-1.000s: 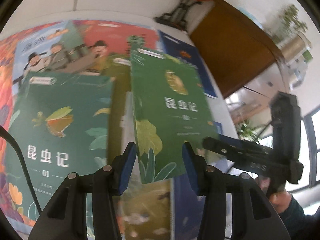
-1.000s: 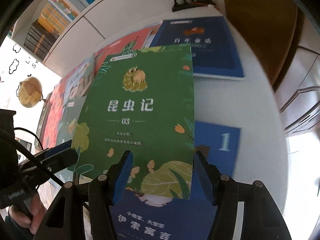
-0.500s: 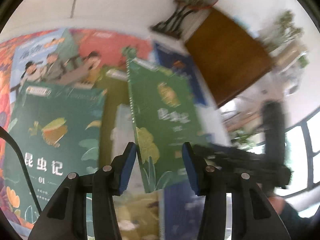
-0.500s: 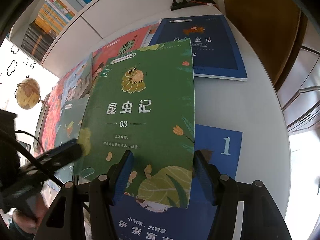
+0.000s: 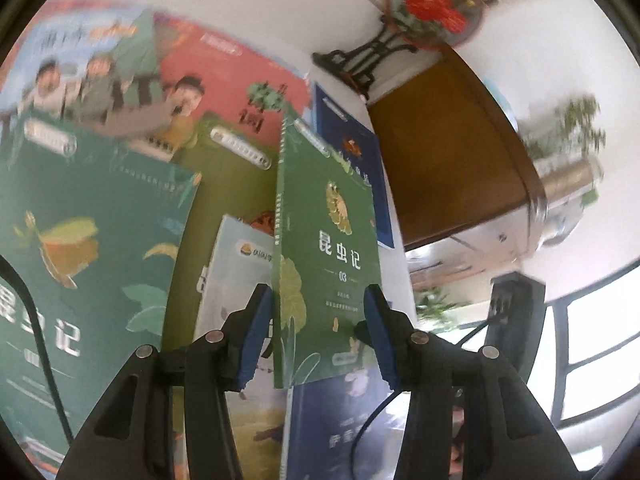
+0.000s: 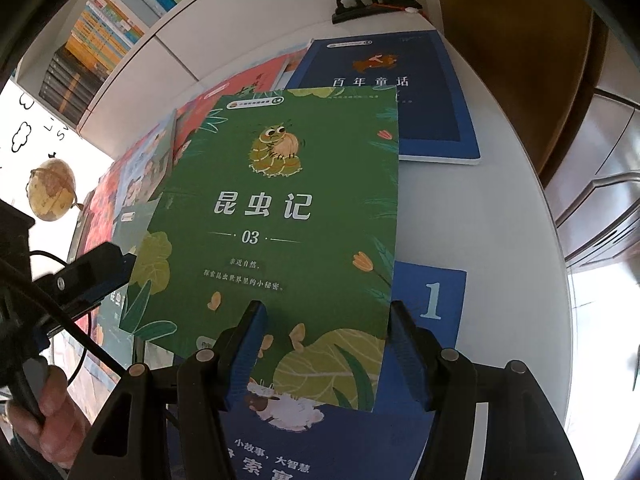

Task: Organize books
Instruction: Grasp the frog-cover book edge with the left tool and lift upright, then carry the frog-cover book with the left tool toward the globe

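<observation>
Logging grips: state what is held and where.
Green book 03, by its bottom edge in the right hand-held gripper. The left hand-held gripper is closing around its spine corner, not yet gripping.

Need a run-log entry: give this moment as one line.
green book 03: tilted, one edge raised | left gripper: jaws closing, book edge between | right gripper: over near edge, grip unclear

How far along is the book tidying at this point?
Done: nothing looks sorted yet; books lie overlapping across the table. In hand: the green book 03 is tipped up, framed by the right gripper, while the left gripper is closing its fingers with the spine edge between them; what bears it is unclear. Left: the teal 01 volume, red book and blue book all lie loose.
</observation>
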